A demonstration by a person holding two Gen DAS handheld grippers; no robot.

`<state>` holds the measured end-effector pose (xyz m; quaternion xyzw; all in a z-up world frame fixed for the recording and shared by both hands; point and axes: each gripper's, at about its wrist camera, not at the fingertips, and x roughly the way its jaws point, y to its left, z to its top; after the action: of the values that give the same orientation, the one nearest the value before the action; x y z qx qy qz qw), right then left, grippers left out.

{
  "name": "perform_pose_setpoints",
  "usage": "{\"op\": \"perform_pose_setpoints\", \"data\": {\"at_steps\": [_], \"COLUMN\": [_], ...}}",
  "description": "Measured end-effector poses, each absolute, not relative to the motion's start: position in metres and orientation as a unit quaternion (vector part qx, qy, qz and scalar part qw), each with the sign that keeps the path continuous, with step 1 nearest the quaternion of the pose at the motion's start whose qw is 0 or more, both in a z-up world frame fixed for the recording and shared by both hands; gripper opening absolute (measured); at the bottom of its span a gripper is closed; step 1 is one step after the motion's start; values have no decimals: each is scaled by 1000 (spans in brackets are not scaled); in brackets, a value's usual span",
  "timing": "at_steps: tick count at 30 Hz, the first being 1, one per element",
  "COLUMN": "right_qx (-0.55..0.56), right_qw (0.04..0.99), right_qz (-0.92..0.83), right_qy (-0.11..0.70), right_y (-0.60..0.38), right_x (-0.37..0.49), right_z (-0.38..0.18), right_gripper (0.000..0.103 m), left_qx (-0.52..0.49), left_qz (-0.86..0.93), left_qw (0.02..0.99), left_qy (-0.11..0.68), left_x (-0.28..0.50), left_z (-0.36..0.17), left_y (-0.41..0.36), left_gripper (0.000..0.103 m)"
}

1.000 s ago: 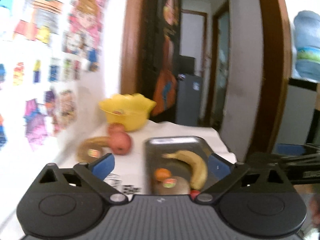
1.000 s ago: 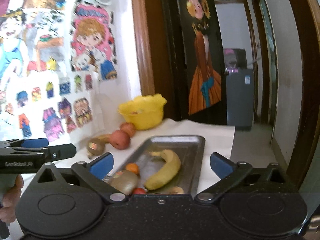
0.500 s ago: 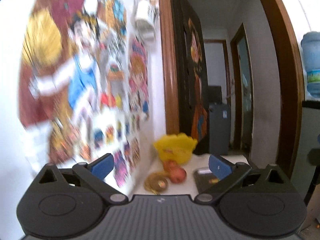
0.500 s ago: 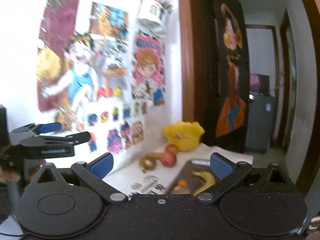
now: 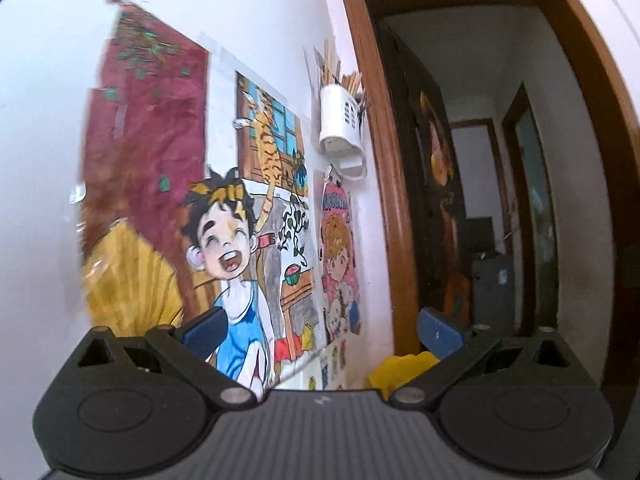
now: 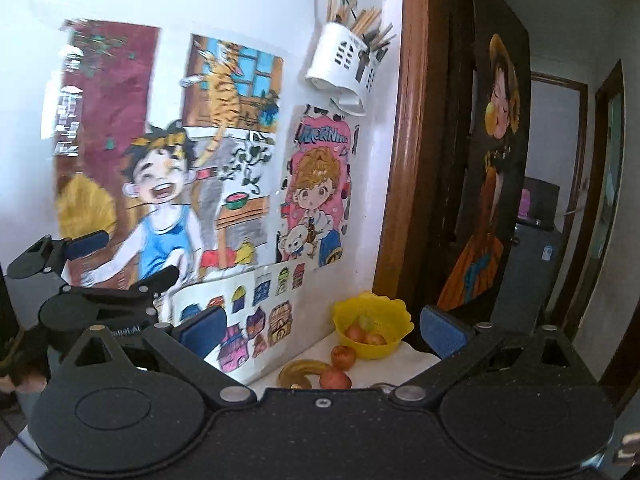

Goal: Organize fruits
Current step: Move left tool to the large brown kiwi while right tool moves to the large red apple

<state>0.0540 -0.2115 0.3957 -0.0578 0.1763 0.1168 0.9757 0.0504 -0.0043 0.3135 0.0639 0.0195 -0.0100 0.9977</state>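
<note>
Both claws are raised with their jaws spread and empty air between them. From the right wrist view, the left claw (image 6: 116, 256) hangs off to the left, well apart from the fruit. The yellow bowl (image 6: 374, 326) sits at the counter's (image 6: 408, 364) far edge against the postered wall (image 6: 240, 200), beside the door frame (image 6: 400, 160). Two apples (image 6: 340, 368) and a curved banana (image 6: 300, 372) crowd the counter just in front of the bowl. A white holder (image 6: 340, 72) juts from the wall overhead.
</note>
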Motion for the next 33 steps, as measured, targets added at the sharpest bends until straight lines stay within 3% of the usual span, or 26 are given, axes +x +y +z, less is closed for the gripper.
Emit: {"op": "perform_pose_setpoints", "data": {"at_steps": [4,9,13,20,33], "right_qx": [-53,-81,-40,29,-39], "right_qw": [978,978,980,967,926], "right_qz": [141,145,149,182,257], "right_qy": [141,123,128,178,272], "right_y": [-221,-238,-265,-287,-264], "right_x": [102,161,208,292,393], "right_z": [354,278,225,151,36], "right_gripper": [102,102,102,102,102], "left_qx": [40,26,36,27,56], "left_qz": [-10,-21,-24,-39,-73], "left_qw": [998,996,992,983,969], "left_qy": [40,88,118,175,231], "left_x": [91,149,188,247,314], "left_z": [295,231,172,91,8], "left_y": [-12,-18,-25,-30,-31], "left_gripper": [103,103,103,103,103]}}
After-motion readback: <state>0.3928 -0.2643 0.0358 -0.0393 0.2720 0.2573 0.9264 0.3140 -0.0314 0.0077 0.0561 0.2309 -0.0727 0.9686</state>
